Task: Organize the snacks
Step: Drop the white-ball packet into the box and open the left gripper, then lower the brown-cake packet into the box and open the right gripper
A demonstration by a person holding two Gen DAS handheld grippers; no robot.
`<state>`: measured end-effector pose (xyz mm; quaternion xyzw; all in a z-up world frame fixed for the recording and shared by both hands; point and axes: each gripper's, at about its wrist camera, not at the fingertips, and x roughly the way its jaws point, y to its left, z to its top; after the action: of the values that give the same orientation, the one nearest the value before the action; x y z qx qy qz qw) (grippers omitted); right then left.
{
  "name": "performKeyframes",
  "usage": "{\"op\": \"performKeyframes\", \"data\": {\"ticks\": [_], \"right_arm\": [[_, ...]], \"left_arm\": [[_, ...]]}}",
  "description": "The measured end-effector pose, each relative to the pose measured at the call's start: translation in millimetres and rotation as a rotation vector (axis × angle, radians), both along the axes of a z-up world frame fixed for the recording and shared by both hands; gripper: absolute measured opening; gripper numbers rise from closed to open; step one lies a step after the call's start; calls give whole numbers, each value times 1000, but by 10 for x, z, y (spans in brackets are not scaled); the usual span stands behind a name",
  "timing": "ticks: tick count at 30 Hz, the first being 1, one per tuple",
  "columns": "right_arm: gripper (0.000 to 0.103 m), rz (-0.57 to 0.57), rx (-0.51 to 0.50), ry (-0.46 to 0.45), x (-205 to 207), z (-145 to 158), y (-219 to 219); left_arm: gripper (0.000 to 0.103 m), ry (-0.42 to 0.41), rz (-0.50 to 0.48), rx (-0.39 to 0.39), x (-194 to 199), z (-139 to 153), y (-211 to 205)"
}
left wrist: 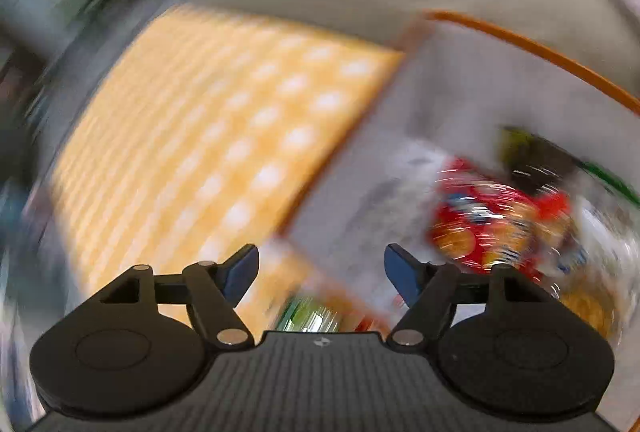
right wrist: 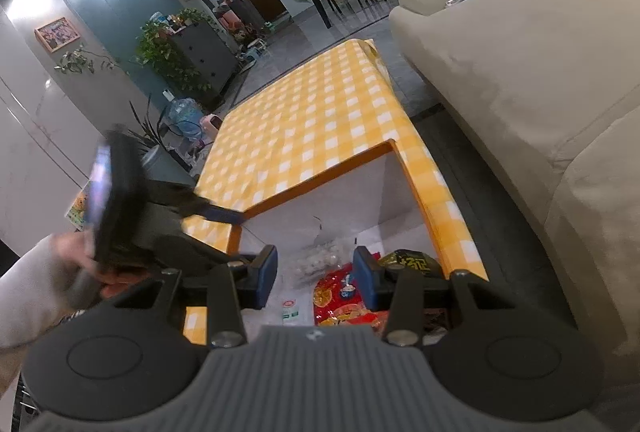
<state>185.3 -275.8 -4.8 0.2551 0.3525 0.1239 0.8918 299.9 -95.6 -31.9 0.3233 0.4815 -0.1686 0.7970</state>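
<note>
Right wrist: red snack bag (right wrist: 340,296) in bin below half-spread empty fingers (right wrist: 316,282); left fingers (left wrist: 322,272) wide, empty.

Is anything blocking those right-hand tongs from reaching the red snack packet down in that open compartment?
Nothing visible. The right tongs hang open just above the red snack packet, with only air between. The compartment's orange rim stands off to the sides.
</note>
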Motion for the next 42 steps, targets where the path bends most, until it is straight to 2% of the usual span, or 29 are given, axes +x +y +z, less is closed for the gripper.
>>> {"op": "performKeyframes", "data": {"ticks": [1,2,4,8,10,11,12,13,18,21,24,26,27,29,32,36,38,39,42], "right_arm": [[51,-7,-9,12,-3,6,3],[54,-6,-15,19,-4,7,12],[55,3,-29,23,-10,23,36],[57,7,-28,35,-6,23,71],[65,14,-1,52,14,-3,89],[68,18,3,67,28,-19,108],[79,28,1,83,42,-39,131],[84,44,-7,101,57,-57,163],[84,86,-73,121,129,-79,313],[84,133,-96,129,197,-90,401],[83,144,-171,194,329,-192,530],[77,144,-213,260,414,-311,632],[71,160,-261,296,451,-373,710],[68,170,-357,355,504,-512,855],[68,127,-392,426,594,-732,918],[67,74,-404,464,652,-934,921],[59,59,-398,456,650,-990,918],[47,53,-409,442,643,-1000,923],[42,66,-418,414,600,-997,920]], "left_arm": [[84,5,73,-41,-43,76,82],[84,17,124,-105,-113,154,165],[84,36,214,-217,-272,272,297],[84,9,379,-328,-556,354,420],[84,17,453,-346,-620,389,456],[84,11,502,-380,-702,407,495],[84,13,529,-417,-790,425,533],[84,19,558,-445,-847,443,557],[84,17,667,-519,-1065,344,782],[84,19,670,-498,-1094,194,861],[83,28,699,-525,-1119,74,957],[80,43,723,-562,-1145,28,1019],[80,44,730,-582,-1168,18,1037],[80,43,714,-603,-1205,13,1035],[80,43,685,-605,-1254,13,996],[80,61,679,-593,-1266,-12,985],[80,59,669,-577,-1259,-20,982],[80,58,669,-573,-1257,-26,985],[80,73,674,-580,-1246,-47,1009]]}}
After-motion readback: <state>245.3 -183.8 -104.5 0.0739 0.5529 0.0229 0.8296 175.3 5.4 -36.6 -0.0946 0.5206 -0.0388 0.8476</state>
